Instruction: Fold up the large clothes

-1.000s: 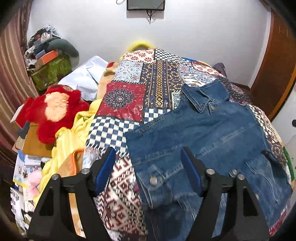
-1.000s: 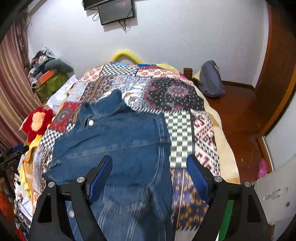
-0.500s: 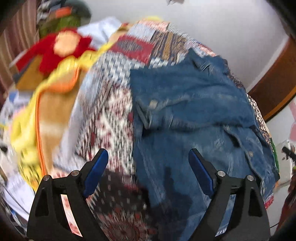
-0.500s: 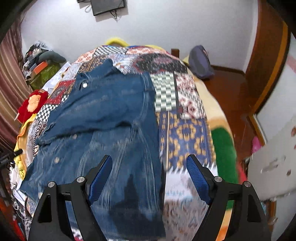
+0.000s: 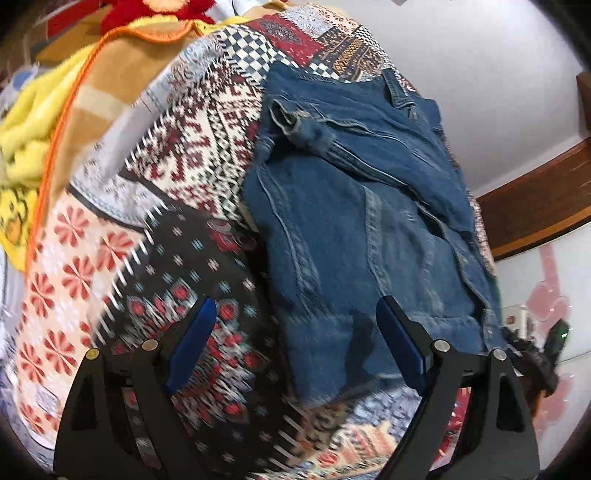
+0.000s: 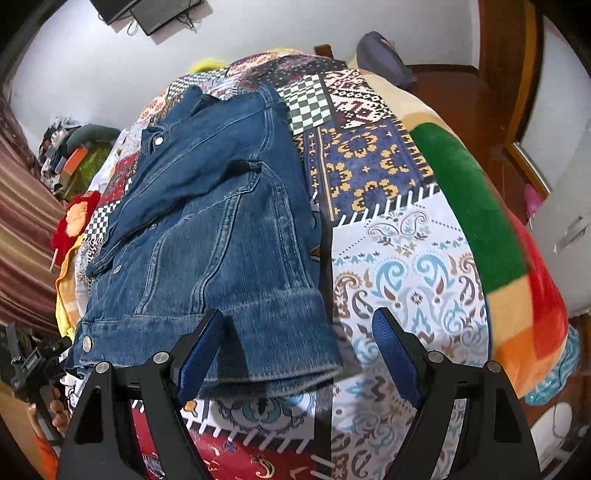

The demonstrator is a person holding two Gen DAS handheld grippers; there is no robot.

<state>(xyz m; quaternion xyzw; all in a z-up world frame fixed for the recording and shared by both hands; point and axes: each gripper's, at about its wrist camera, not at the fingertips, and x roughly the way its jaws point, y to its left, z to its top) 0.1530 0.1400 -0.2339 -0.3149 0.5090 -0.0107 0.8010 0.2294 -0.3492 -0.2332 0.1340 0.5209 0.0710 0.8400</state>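
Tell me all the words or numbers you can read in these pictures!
There are none to read.
Denim jacket: its metal buttons are too small to read.
Patchwork blanket: only patterns, no letters.
Dark screen on the wall: blank.

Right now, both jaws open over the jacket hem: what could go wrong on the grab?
1. The denim jacket is layered, with a sleeve folded across it, so the right gripper, open at the hem corner, may pinch only the top layer.
2. The patchwork bedspread lies directly under the hem; the left gripper, also open, could catch it too.
3. The left view is blurred, so aim may drift.
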